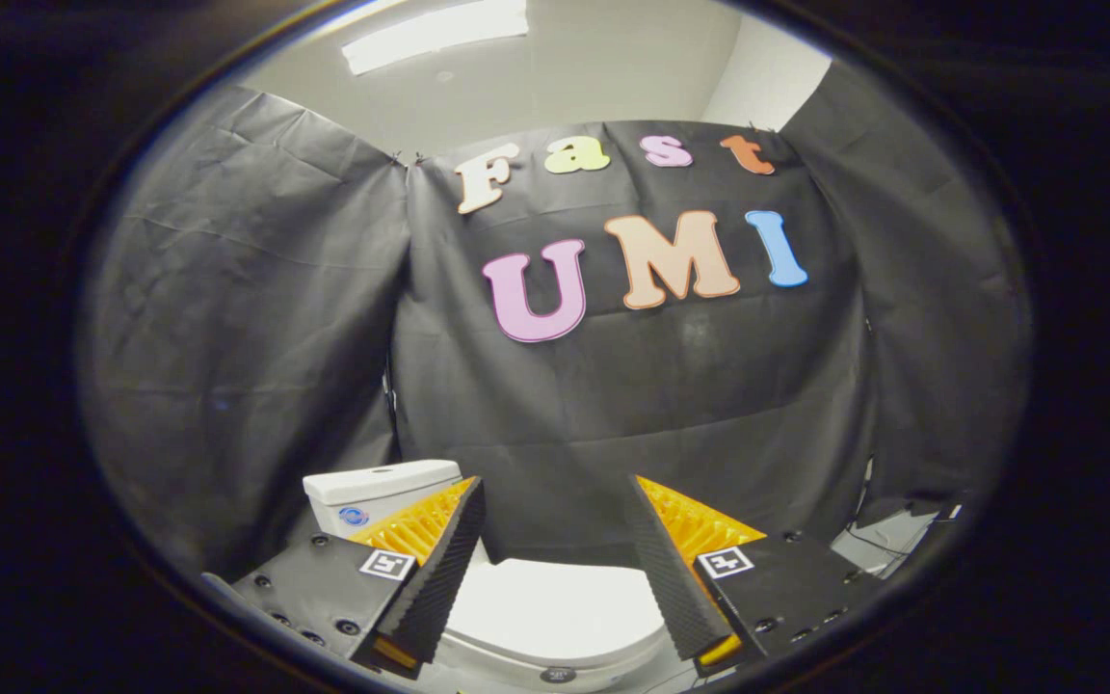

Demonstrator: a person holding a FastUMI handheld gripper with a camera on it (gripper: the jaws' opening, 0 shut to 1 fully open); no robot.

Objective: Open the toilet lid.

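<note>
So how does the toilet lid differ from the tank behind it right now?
The toilet lid lies flat and closed, seen between the open fingers of the gripper; the tank stands upright beyond the left finger, which covers part of it. The lid is rounded at the front; the tank is boxy with its own flat top. The tank carries a small blue mark; the lid's top is plain. Both are white.

The gripper (555, 540) hangs over a white toilet (478, 617), its fingers (444, 569) spread wide with nothing between them but air. The lid (555, 607) lies shut, seen through the gap between the fingers and below them, not touched. The tank (377, 492) stands behind the left finger, partly hidden by it. Beyond hangs the creased black cloth wall (247, 318), with a pale ceiling (594, 67) and a strip light (435, 34) above.
</note>
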